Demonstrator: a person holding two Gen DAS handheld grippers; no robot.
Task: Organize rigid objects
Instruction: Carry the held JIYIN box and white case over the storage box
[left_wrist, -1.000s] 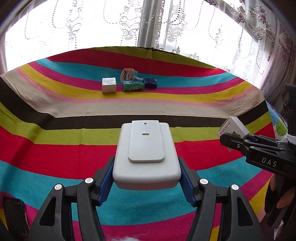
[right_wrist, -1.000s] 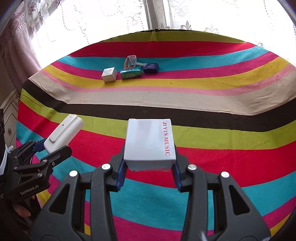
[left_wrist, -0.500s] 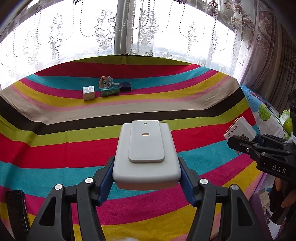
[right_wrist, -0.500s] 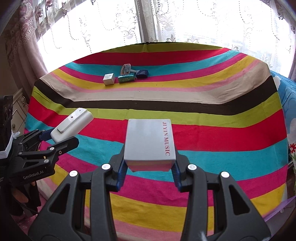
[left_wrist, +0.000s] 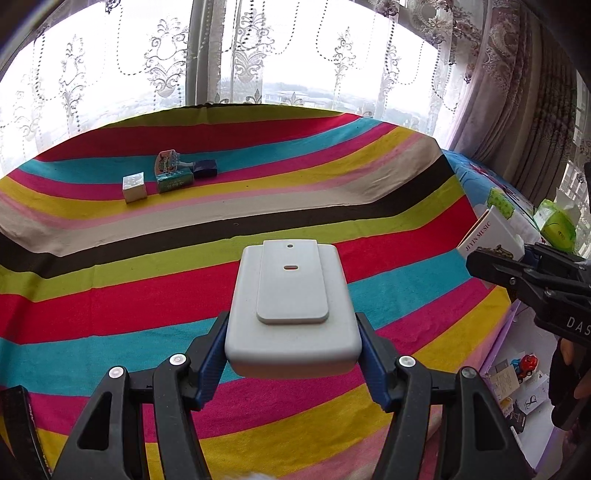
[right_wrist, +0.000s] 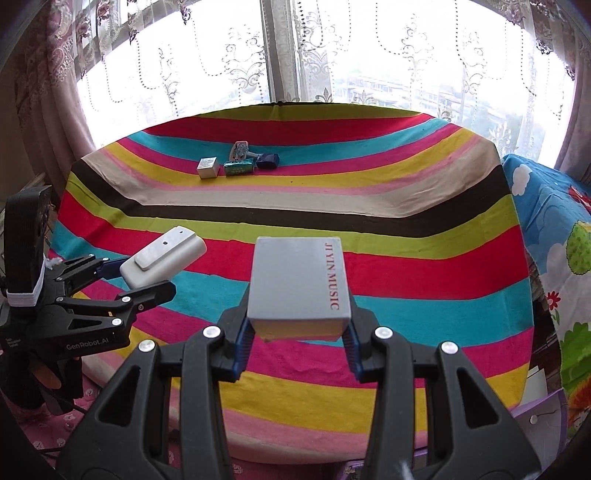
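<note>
My left gripper (left_wrist: 291, 354) is shut on a white plastic case with a belt clip (left_wrist: 293, 306), held above the striped cloth; it also shows in the right wrist view (right_wrist: 162, 258). My right gripper (right_wrist: 297, 332) is shut on a grey box printed "JIYIN MUSIC" (right_wrist: 299, 284), also seen at the right of the left wrist view (left_wrist: 487, 234). At the far side of the table sit a small silver cube (right_wrist: 207, 167), a green packet (right_wrist: 239, 168), a dark blue box (right_wrist: 267, 160) and an upright orange-rimmed item (right_wrist: 239, 150).
The table is covered by a striped cloth (right_wrist: 406, 229). Lace curtains and a window stand behind it. A cartoon-print blue bedspread (right_wrist: 554, 240) lies to the right. Toys and boxes lie on the floor at the right (left_wrist: 517, 376).
Both grippers have pulled back and up from the table with their objects held; more of the cloth, its near edge and the window now show.
</note>
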